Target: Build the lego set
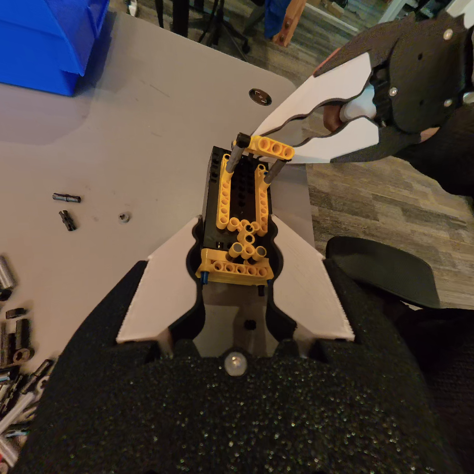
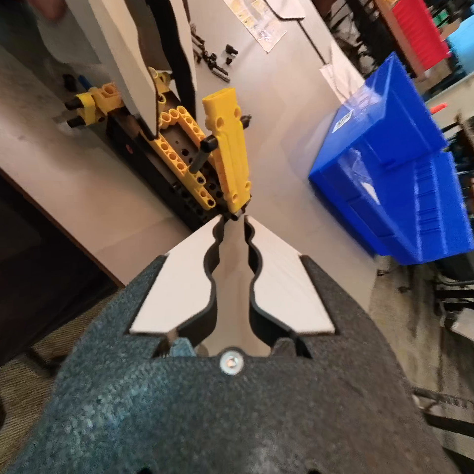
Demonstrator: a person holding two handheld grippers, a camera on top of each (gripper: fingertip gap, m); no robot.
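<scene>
Though clamped at its six o'clock end by the left hand-held gripper (image 1: 236, 220), could still twist: black-and-yellow beam model (image 1: 239, 195) near the worktop (image 1: 128, 141) edge. At twelve o'clock, right hand-held gripper (image 1: 272, 147) pinching yellow three-hole beam (image 1: 277, 148) on grey axles (image 1: 232, 161); skewed pull likely to jam or pop them

— What is lying under all this?

— A pale grey table (image 1: 133, 123) with a rounded corner is filling most of the view, and grey wood-look plank flooring (image 1: 384, 205) is showing beyond its edge.

— Any furniture?

— A black chair seat (image 1: 379, 272) is sitting just beside the table, and dark stand legs on castors (image 1: 225, 33) are standing farther back. Warm indoor light is falling over everything.
</scene>
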